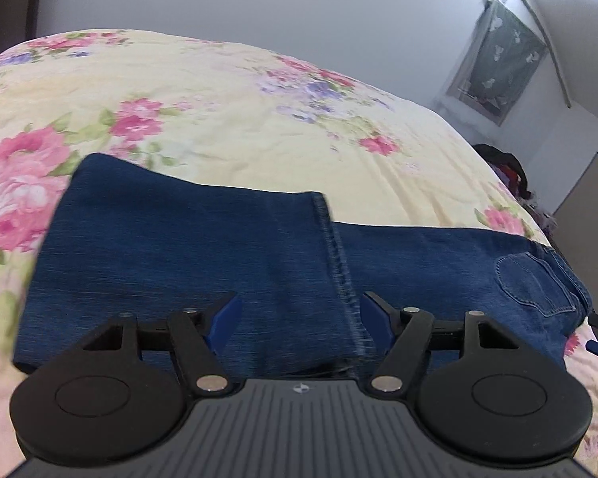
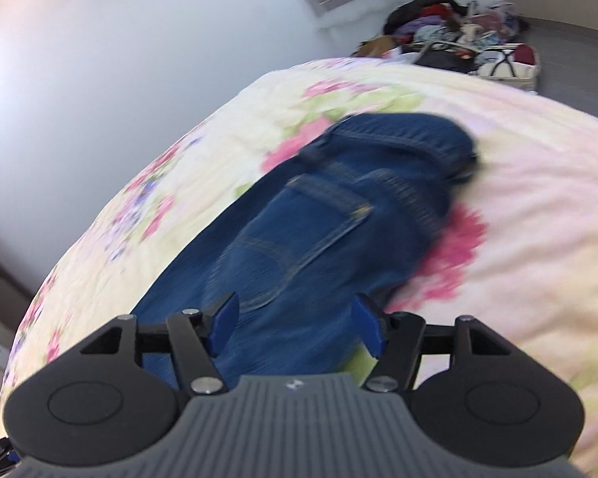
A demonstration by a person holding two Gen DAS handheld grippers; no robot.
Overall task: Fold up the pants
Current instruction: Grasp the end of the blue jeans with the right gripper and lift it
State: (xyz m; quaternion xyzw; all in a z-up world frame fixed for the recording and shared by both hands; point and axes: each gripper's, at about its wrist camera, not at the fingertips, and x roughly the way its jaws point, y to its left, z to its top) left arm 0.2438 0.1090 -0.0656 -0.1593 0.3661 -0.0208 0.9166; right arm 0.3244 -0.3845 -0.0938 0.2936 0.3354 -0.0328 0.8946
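Blue jeans (image 1: 203, 247) lie flat on floral bedspread (image 1: 219, 119), leg end folded back over thigh — hem seam (image 1: 339, 263) across middle. Left tongs (image 1: 299, 318) spread wide above denim, gripping nothing. Right tongs (image 2: 297, 318) also wide, over back pocket (image 2: 299, 231) near waistband (image 2: 398, 135) — empty.
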